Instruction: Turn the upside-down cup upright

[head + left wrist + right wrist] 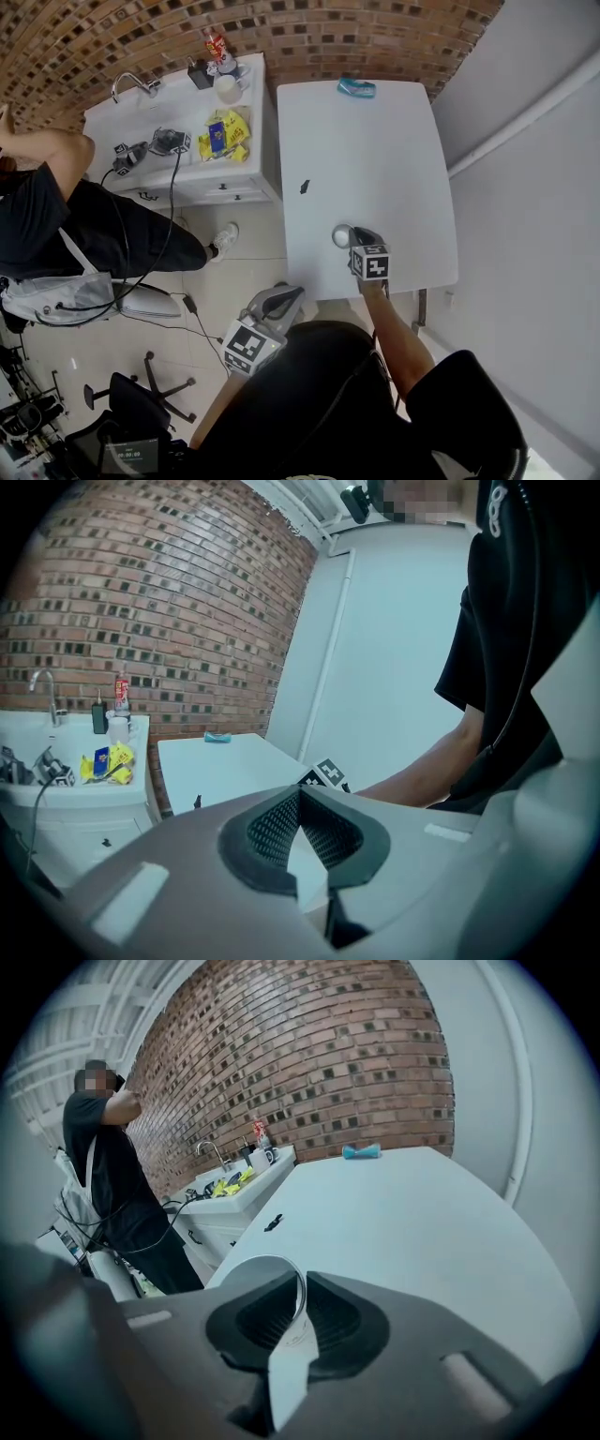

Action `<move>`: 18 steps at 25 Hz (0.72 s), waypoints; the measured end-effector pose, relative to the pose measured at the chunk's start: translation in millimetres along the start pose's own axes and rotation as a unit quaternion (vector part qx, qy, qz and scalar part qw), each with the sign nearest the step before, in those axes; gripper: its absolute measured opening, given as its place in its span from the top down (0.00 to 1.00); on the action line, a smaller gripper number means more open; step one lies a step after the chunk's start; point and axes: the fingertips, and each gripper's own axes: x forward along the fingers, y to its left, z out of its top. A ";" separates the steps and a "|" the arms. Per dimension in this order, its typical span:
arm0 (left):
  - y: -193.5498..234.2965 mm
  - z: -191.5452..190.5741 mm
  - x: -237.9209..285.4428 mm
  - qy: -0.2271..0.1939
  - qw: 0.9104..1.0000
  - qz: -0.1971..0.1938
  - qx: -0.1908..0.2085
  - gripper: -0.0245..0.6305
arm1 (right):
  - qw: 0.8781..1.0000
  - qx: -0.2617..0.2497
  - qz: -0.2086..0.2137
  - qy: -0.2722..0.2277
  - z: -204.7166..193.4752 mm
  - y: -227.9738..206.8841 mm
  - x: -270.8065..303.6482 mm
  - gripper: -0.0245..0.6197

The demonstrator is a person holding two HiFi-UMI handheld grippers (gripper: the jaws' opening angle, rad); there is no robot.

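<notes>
A pale, thin-walled cup [341, 235] sits near the front edge of the white table [375, 150], and its round rim shows from above. My right gripper [351, 241] is shut on its wall. In the right gripper view the cup's rim [246, 1267] arcs out to the left of the jaws, and the wall runs down between the two dark pads [339, 1321] of the right gripper [300, 1299]. My left gripper [289, 296] hangs off the table's front left corner beside my body. The left gripper [300, 797] has its tips together with nothing between them.
A teal object [356, 87] lies at the table's far edge and a small black item [305, 187] near its left side. Left of the table stands a white counter [178, 164] with a tap, bottles and yellow packets. A person [56, 206] stands beside it, cables trailing.
</notes>
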 end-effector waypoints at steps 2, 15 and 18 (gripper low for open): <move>1.3 0.2 0.6 -0.004 1.000 0.000 -0.002 0.94 | 1.000 -0.004 0.002 0.007 -1.0 0.9 -0.7 0.92; 11.6 3.7 -26.9 -0.041 0.999 -0.024 -0.014 0.94 | 0.998 -0.047 -0.050 0.005 8.1 14.9 -37.0 0.85; 12.3 1.6 -39.3 -0.050 0.998 -0.039 -0.014 0.94 | 0.997 -0.056 -0.060 -0.006 10.2 31.1 -57.8 0.85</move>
